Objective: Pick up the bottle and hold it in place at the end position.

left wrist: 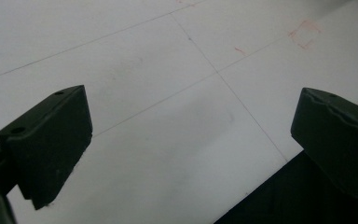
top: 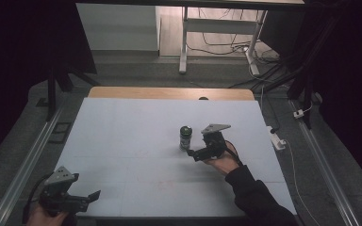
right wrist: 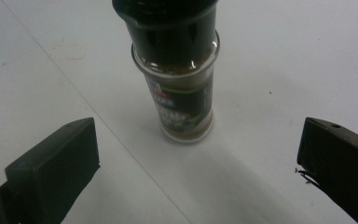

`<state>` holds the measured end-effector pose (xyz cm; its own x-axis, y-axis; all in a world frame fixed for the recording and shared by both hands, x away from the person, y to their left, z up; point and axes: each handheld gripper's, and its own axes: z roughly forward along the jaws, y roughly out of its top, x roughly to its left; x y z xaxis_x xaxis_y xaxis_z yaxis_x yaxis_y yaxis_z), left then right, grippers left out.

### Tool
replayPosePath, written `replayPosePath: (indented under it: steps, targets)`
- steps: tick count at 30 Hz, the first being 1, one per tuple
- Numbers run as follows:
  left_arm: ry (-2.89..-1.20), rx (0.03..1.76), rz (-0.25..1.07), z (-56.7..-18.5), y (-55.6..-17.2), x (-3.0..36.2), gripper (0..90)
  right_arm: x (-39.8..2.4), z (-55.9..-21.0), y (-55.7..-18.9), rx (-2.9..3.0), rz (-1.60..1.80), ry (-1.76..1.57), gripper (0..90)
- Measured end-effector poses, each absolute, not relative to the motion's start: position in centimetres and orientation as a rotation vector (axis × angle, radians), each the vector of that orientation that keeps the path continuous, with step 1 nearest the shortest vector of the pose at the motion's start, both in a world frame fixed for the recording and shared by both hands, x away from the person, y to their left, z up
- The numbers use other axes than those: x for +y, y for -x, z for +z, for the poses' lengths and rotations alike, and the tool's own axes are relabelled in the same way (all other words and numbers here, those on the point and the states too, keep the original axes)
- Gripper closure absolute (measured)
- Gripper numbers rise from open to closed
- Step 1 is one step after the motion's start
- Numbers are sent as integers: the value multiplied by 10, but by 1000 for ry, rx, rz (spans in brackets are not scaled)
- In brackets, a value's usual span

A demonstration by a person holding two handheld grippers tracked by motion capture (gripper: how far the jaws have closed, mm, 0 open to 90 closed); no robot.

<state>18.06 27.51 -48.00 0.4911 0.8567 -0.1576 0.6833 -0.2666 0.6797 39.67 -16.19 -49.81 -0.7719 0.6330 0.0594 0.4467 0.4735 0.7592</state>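
Observation:
A small spice jar (top: 185,137) with a black cap stands upright near the middle of the white table (top: 136,141). In the right gripper view the spice jar (right wrist: 182,88) stands just ahead of the gap between the two black jaws, touching neither. My right gripper (top: 192,153) is open, just right of the jar and pointing left at it. At the table's front left corner, my left gripper (top: 95,194) is open with nothing between its jaws. The left gripper view looks down on the bare table surface (left wrist: 168,93) and its front edge.
A wooden strip (top: 169,92) borders the table's far edge. Metal rails (top: 28,160) run along both sides. Cables and a white power adapter (top: 277,140) lie on the floor to the right. A white desk frame (top: 217,28) stands beyond the table.

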Motion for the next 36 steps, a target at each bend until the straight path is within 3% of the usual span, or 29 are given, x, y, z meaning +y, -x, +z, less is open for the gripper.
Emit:
replayPosePath:
  steps: [19,36]
  targets:
    - [-2031,1263,313,-480,-180,276,0,-148,-504,-416,2480,1191,-890,23]
    - [-2036,1264,315,-480,-180,275,0,-137,-507,-417,2549,1201,-754,380]
